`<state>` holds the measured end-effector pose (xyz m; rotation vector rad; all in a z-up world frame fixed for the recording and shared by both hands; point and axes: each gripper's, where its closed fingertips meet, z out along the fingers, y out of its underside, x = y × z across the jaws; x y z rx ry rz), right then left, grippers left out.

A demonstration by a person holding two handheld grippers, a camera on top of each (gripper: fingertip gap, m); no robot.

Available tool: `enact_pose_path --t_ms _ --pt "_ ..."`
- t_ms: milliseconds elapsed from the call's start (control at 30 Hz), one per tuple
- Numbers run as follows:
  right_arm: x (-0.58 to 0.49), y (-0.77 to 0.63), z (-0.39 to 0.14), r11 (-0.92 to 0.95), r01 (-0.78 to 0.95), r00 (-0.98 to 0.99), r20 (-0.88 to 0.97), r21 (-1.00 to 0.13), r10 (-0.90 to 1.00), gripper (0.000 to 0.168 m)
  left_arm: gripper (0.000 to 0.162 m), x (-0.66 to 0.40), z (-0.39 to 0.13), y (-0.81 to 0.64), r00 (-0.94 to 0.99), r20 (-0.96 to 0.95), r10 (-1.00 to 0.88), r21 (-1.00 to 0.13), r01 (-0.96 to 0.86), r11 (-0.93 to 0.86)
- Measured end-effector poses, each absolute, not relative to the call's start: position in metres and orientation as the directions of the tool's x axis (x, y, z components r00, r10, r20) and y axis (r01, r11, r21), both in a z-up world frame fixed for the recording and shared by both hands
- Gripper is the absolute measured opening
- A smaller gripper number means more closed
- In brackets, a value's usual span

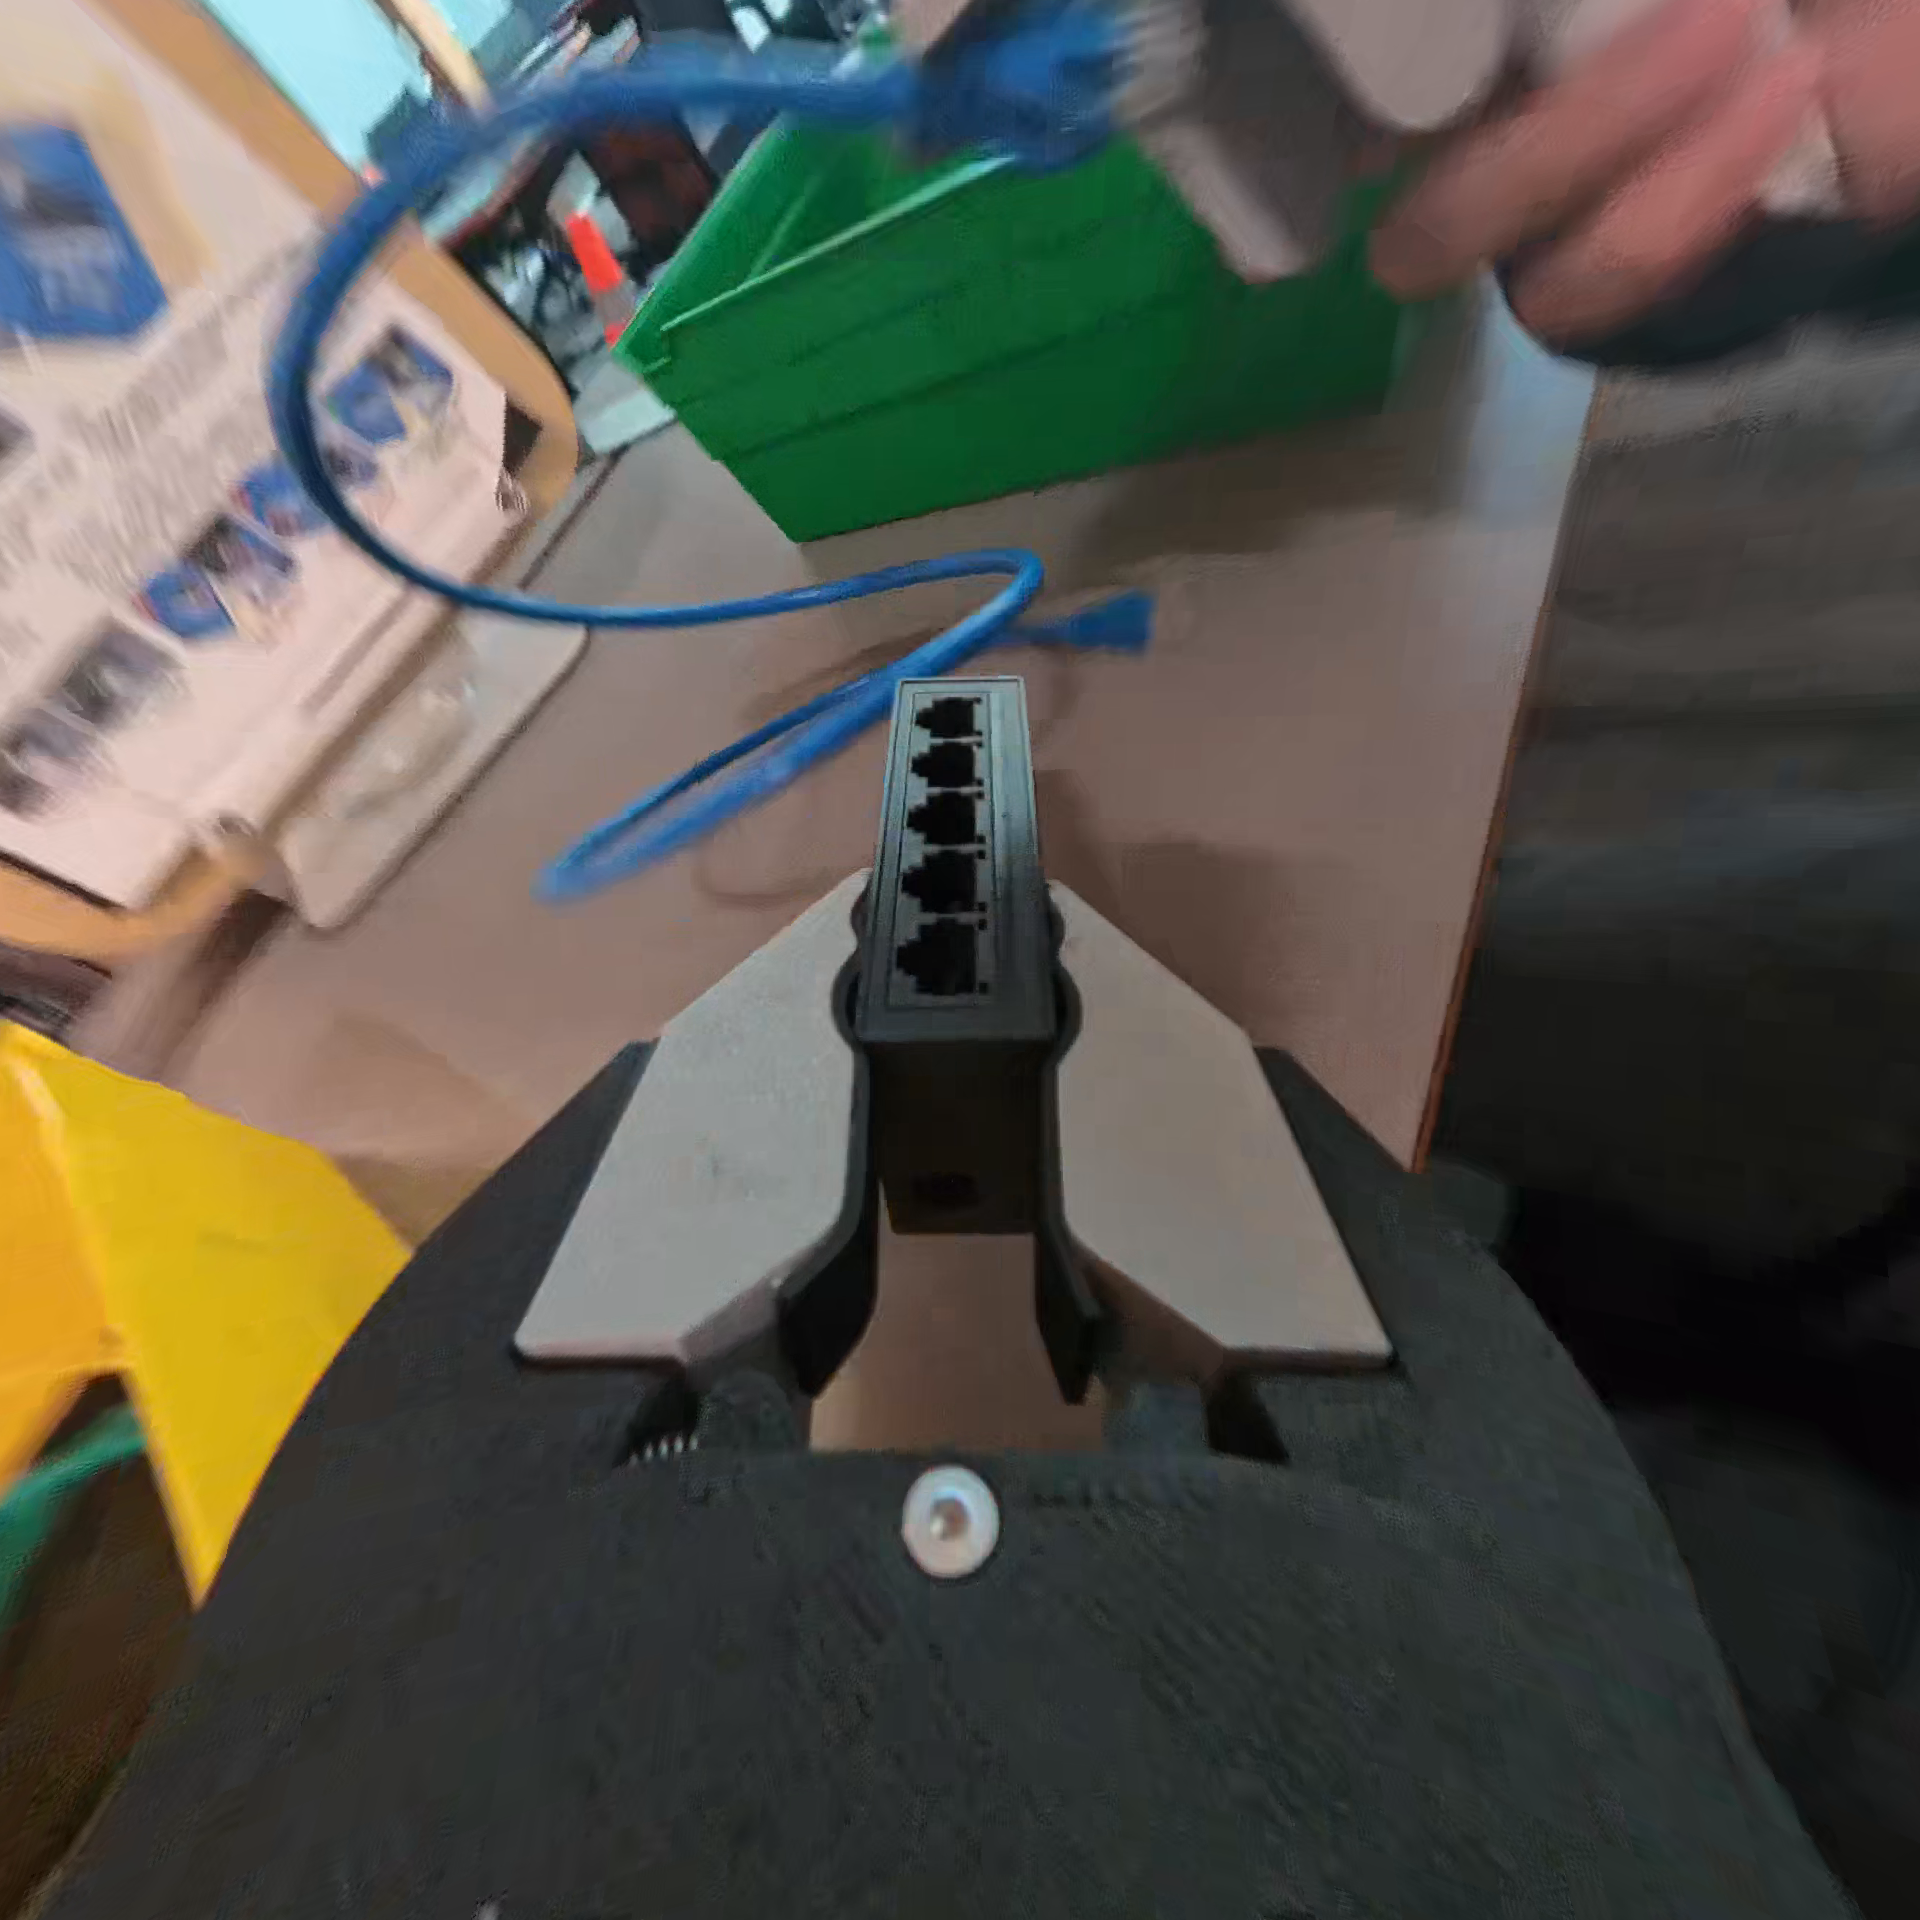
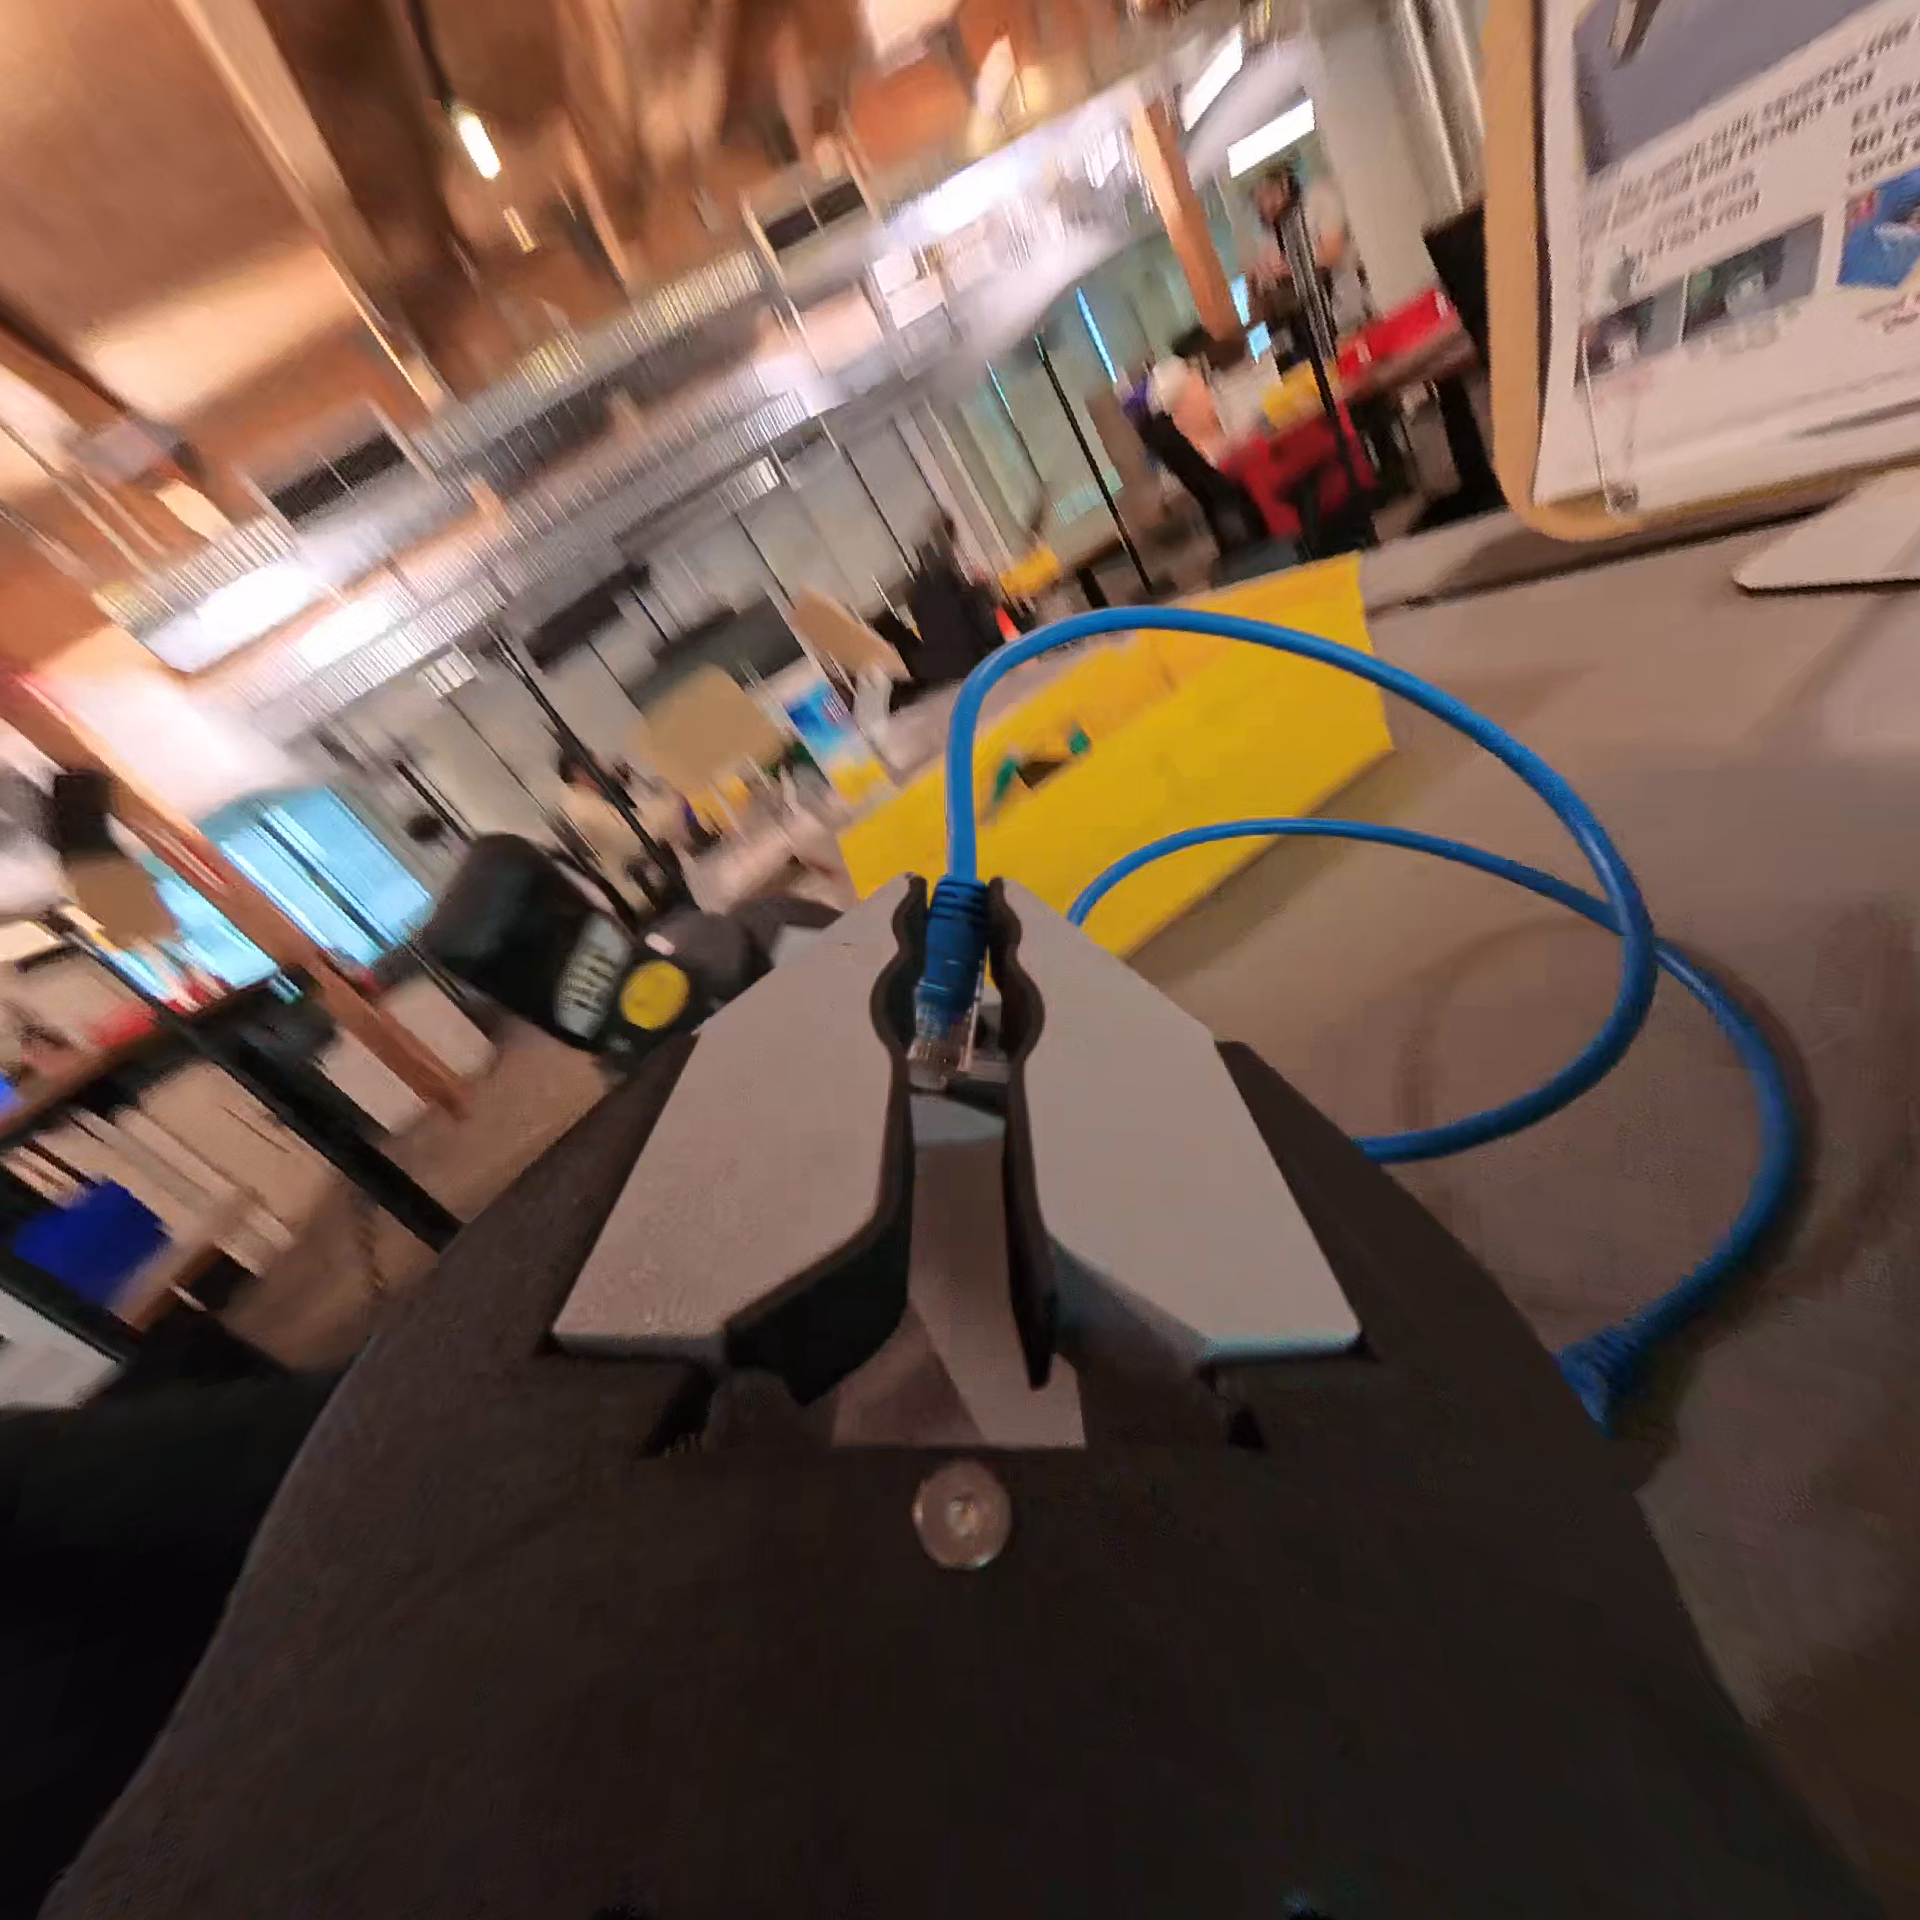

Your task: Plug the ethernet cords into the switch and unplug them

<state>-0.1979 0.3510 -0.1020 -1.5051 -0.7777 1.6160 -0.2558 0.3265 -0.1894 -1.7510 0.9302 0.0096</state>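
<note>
While the left gripper (image 1: 956,966) pinches the black switch (image 1: 951,862), five empty ports showing, the right gripper (image 2: 951,982) pinches the blue ethernet cord (image 2: 1621,935) by its plug (image 2: 940,1029). Cord loops toward 3 o'clock; free end (image 2: 1605,1371) at 4 o'clock on the table (image 2: 1714,748). Step, judged: pre-insertion. Next: turn the plug, align with a port. Yellow bin (image 2: 1195,758) at 1 o'clock. Latch orientation indistinct; surroundings blurred.

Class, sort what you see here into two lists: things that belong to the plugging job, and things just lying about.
Belongs to the job:
black switch, clamped in the left gripper
blue ethernet cord, its plug end held in the right gripper

Just lying about:
green bin
yellow bin
poster board
</note>
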Motion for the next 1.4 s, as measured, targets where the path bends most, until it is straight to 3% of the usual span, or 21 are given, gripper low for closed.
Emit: enact_pose_path --t_ms 133,267,533,667,800,833,1033,1267,1400 --pt "-0.178 0.363 -0.083 -0.592 -0.276 -0.071 -0.598 -0.757 0.798 0.008 0.026 -0.249 -0.208 0.326 0.724 -0.236 -0.648 -0.859 -0.468 -0.21" --pt "-0.165 0.374 -0.072 -0.514 -0.353 0.01 -0.552 -0.782 0.834 0.008 0.026 -0.252 -0.23 0.333 0.694 -0.347 -0.631 -0.787 -0.581 -0.207" --pt "-0.151 0.387 -0.066 -0.444 -0.482 0.103 -0.552 -0.755 0.827 0.007 0.026 -0.231 -0.229 0.33 0.639 -0.398 -0.659 -0.772 -0.621 -0.136" --pt "-0.165 0.385 -0.082 -0.44 -0.403 0.156 -0.534 -0.803 0.831 0.008 0.026 -0.222 -0.231 0.325 0.646 -0.346 -0.681 -0.782 -0.599 -0.171" --pt "-0.171 0.381 -0.084 -0.395 -0.368 0.195 -0.485 -0.842 0.852 0.007 0.026 -0.228 -0.249 0.325 0.722 -0.197 -0.663 -0.75 -0.546 -0.373" --pt "-0.171 0.381 -0.084 -0.389 -0.368 0.198 -0.48 -0.844 0.855 0.0 0.027 -0.232 -0.254 0.326 0.73 -0.202 -0.653 -0.727 -0.559 -0.399" --pt "-0.164 0.384 -0.082 -0.344 -0.351 0.254 -0.442 -0.871 0.86 0.0 0.026 -0.233 -0.253 0.325 0.727 -0.205 -0.655 -0.731 -0.559 -0.391" --pt "-0.184 0.372 -0.114 -0.221 0.027 0.322 -0.201 -0.975 0.925 0.0 0.027 -0.237 -0.253 0.322 0.727 -0.205 -0.656 -0.73 -0.56 -0.393" --pt "-0.175 0.378 -0.123 -0.153 0.162 0.384 -0.081 -0.975 0.92 0.018 0.032 -0.243 -0.252 0.315 0.722 -0.162 -0.673 -0.734 -0.544 -0.407"
